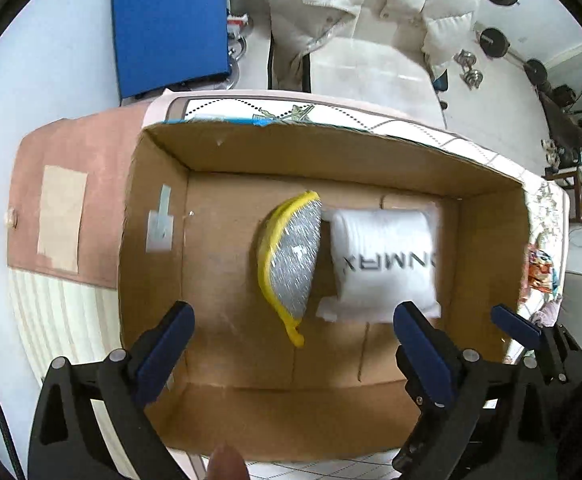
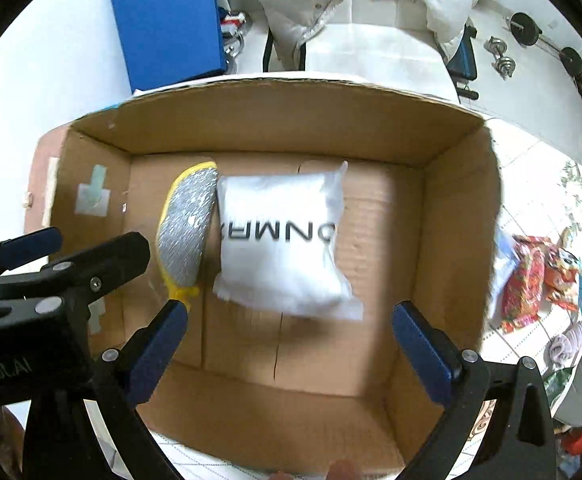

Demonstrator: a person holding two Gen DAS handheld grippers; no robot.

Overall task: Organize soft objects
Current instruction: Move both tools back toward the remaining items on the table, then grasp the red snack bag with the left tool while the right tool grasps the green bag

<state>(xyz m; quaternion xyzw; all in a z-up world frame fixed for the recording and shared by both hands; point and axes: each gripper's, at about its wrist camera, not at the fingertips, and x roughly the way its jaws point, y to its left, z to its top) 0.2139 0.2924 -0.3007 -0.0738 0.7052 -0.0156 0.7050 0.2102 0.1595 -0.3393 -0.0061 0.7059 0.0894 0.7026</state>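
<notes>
Soft things, biggest first. Cardboard box [image 2: 451, 216]: big, brown, open on top, sitting on a patterned cloth [image 1: 487, 152]. White soft pack [image 2: 283, 240] with black letters: lying flat on the box floor, near the middle. Silver pad with a yellow edge [image 2: 189, 232]: also on the box floor, just beside the white pack on its left, touching it or nearly so. Two soft things packed then, so part of the job looks done. Outside the box, on the right: a bright red and orange packet [image 2: 539, 280] and a small purple-grey bundle [image 2: 569, 344], probably left to put in.

Left claw [image 1: 291, 336]: spread wide, gripping nothing, hanging over the near part of the box, above the yellow-edged pad. Right claw [image 2: 287, 340]: spread wide too, nothing between its tips, hanging over the box just in front of the white pack, not touching it.
</notes>
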